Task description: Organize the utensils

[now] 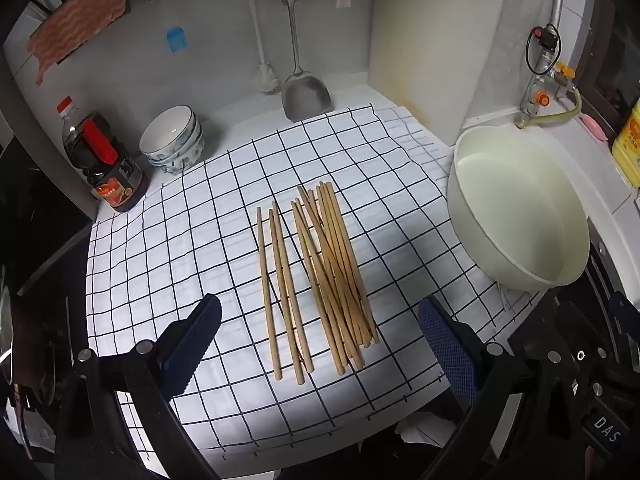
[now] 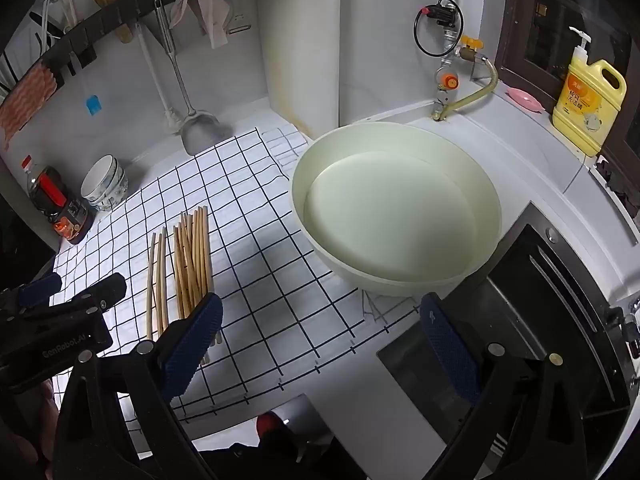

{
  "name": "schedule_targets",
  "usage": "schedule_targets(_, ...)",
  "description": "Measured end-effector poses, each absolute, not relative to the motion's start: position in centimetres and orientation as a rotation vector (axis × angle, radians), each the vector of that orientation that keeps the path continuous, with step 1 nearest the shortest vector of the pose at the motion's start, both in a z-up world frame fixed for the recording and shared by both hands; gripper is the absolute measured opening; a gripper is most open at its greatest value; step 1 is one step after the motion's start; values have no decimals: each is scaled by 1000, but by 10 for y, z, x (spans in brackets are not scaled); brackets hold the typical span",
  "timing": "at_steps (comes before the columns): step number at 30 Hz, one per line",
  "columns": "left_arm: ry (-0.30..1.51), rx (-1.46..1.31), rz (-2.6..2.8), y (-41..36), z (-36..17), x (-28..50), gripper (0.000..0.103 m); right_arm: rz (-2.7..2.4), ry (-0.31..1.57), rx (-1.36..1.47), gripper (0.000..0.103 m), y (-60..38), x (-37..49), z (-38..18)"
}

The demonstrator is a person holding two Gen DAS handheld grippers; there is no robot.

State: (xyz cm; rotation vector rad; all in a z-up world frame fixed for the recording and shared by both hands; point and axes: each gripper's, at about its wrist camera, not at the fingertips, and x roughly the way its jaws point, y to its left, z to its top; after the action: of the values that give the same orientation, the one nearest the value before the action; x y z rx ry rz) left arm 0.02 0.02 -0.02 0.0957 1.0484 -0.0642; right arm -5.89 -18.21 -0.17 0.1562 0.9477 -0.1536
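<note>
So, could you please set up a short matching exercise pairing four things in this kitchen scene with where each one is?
Things:
1. chopsticks
2. metal spatula
3. stacked bowls
4. yellow detergent bottle

Places:
A. by the window
B. next to the dark sauce bottle
C. lying on the checked cloth
D. hanging against the back wall

Pairs: 1-C, 2-D, 3-B, 4-A

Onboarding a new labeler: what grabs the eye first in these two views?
The wooden chopsticks lie loosely on the checked cloth, a few apart on the left, the rest overlapping. Right of them sits a big pale basin. Both tongs are open and empty: left tongs over the chopsticks, right tongs before the basin.
</note>
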Motion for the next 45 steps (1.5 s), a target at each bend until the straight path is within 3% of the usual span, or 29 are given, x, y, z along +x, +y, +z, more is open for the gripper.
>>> schedule_targets(45,1042,91,-61,4,2,-6,97,-157,939,157,94,-180,-66,0)
